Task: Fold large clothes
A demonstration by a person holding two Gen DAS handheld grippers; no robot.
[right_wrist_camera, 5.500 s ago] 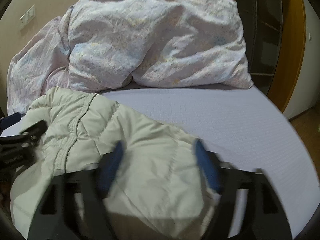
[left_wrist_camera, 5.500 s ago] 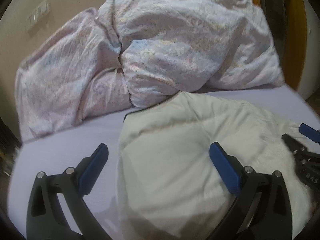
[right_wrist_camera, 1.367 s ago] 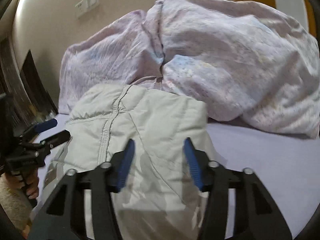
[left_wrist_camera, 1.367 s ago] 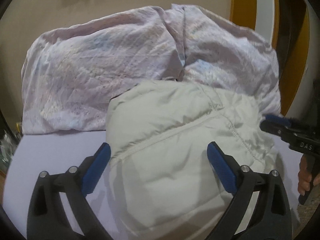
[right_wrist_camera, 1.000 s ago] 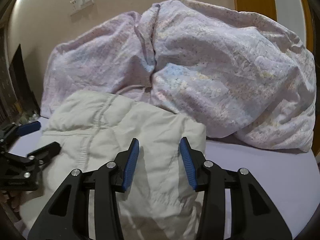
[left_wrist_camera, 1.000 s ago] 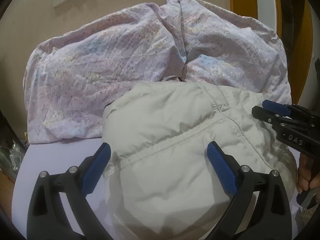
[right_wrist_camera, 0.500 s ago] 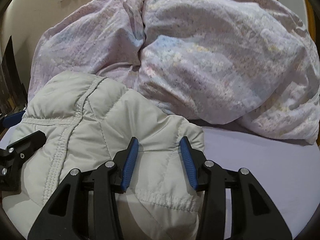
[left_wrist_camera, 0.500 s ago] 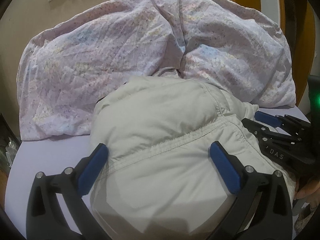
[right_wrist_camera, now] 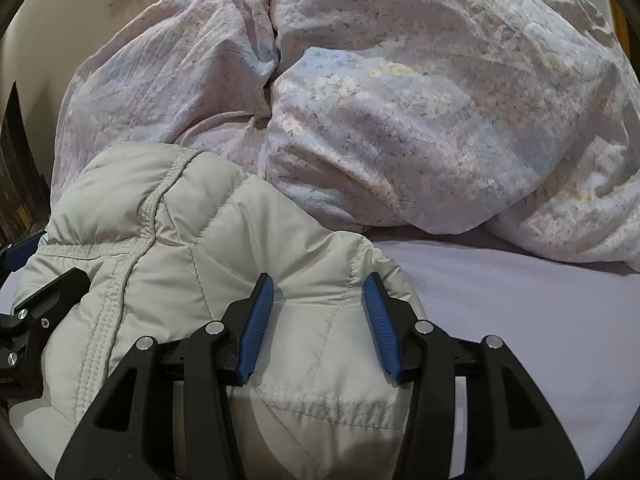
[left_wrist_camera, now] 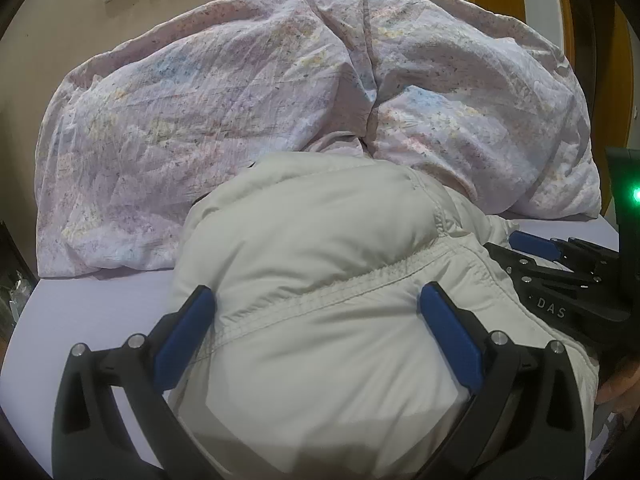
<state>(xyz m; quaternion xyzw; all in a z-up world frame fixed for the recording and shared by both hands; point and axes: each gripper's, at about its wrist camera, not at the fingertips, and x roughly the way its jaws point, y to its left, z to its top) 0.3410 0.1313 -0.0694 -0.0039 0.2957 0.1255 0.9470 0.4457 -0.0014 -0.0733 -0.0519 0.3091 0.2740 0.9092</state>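
Standing at the foot of the lilac-sheeted bed (left_wrist_camera: pixel 80 300), I see the left claw (left_wrist_camera: pixel 316 320) with its blue-padded fingers spread wide on either side of a puffy pale-beige quilted jacket (left_wrist_camera: pixel 320 240); they straddle the bundle without pinching it. The jacket sits bunched in a mound near the bed's front edge, its far side touching the crumpled floral lilac duvet (left_wrist_camera: pixel 240 112) heaped against the wall. A thick stitched seam runs roughly crosswise between the two claws, so the bundle's long axis lies side to side. To the right, the right claw (right_wrist_camera: pixel 318 320) has its fingers partly apart, pressed around a fold at the jacket's right end, apparently gripping it loosely. Each claw is nearest its own end, which suits bringing the ends together.
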